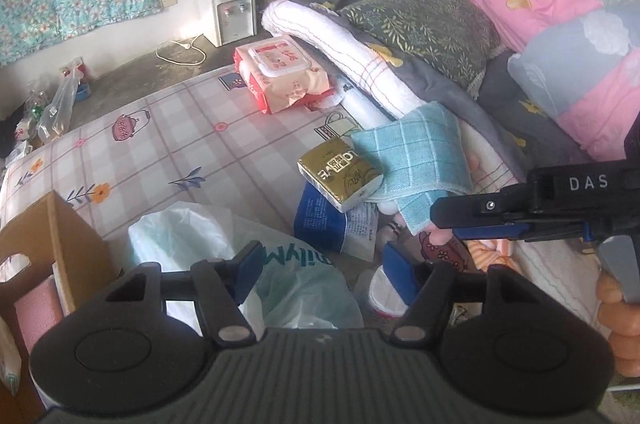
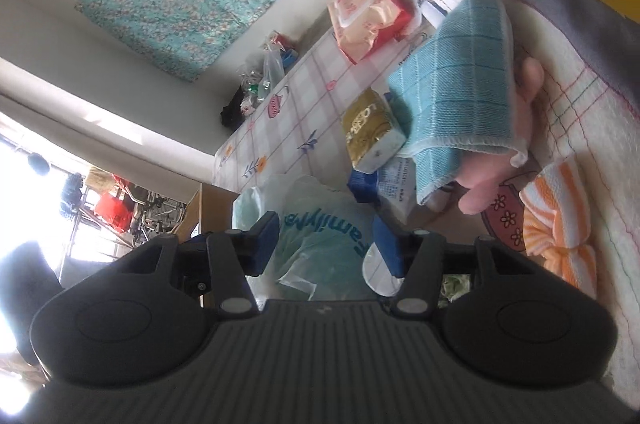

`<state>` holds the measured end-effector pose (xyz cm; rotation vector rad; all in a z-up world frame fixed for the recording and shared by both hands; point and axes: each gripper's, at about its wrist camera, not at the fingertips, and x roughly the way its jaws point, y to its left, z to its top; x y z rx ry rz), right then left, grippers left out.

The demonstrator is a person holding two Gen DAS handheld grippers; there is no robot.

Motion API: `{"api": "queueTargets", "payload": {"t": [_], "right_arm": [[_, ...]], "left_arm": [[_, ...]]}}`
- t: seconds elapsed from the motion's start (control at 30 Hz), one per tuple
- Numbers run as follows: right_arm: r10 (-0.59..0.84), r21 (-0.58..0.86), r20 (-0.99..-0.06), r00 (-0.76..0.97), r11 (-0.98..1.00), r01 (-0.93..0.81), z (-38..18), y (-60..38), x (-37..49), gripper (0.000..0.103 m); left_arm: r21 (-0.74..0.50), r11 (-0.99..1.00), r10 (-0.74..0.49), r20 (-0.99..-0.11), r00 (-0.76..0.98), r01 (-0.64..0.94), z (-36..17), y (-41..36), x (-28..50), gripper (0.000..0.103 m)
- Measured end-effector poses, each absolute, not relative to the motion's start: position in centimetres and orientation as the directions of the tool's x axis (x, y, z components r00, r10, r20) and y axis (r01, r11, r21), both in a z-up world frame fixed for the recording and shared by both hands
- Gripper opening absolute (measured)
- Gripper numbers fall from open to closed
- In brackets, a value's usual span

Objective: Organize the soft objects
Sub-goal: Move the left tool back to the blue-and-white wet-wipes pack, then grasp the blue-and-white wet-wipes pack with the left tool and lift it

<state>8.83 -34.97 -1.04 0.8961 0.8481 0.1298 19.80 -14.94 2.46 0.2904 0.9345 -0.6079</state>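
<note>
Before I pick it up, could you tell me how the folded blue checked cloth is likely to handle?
The blue checked cloth is probably floppy: its edge already droops over the gold tissue pack. It looks light, being thin woven fabric. Lifted by one corner, it will likely unfold, since nothing holds the layers together.

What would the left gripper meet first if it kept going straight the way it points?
Most likely the white plastic bag with teal lettering, lying directly between the open fingers of the left gripper. Depth is hard to judge, but nothing shows in front of it.
</note>
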Motion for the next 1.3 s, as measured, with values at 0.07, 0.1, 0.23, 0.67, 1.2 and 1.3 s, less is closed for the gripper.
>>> {"api": "queueTargets", "payload": {"t": [0.07, 0.1, 0.23, 0.67, 1.2, 1.3], "right_arm": [[0.428, 0.732, -0.609, 0.667, 0.628, 0.265, -2.7, -35.2, 10.2, 0.048], [0.431, 0.733, -0.613, 0.662, 0.622, 0.274, -3.4, -35.3, 10.8, 0.047], [0.433, 0.732, -0.635, 0.640, 0.603, 0.318, -6.5, -35.7, 13.9, 0.039], [0.449, 0.756, -0.634, 0.630, 0.530, 0.384, -11.7, -36.0, 18.8, 0.038], [0.470, 0.852, -0.519, 0.714, 0.354, 0.387, -13.1, -36.4, 19.0, 0.040], [0.460, 0.857, -0.510, 0.727, 0.344, 0.384, -12.8, -36.1, 19.2, 0.042]], "left_arm": [[-0.010, 0.779, -0.343, -0.843, 0.414, 0.627, 0.8, -16.6, 21.0, 0.062], [-0.003, 0.773, -0.330, -0.856, 0.398, 0.635, -0.2, -17.4, 21.7, 0.061], [0.024, 0.738, -0.294, -0.887, 0.355, 0.674, -3.1, -19.8, 23.5, 0.057], [0.085, 0.698, -0.195, -0.933, 0.302, 0.711, -8.6, -24.6, 27.2, 0.085], [-0.305, 0.816, -0.397, -0.913, 0.092, 0.491, -6.6, -20.0, 30.9, 0.060], [-0.424, 0.810, -0.486, -0.872, 0.060, 0.405, -5.9, -18.3, 31.5, 0.059]]}}
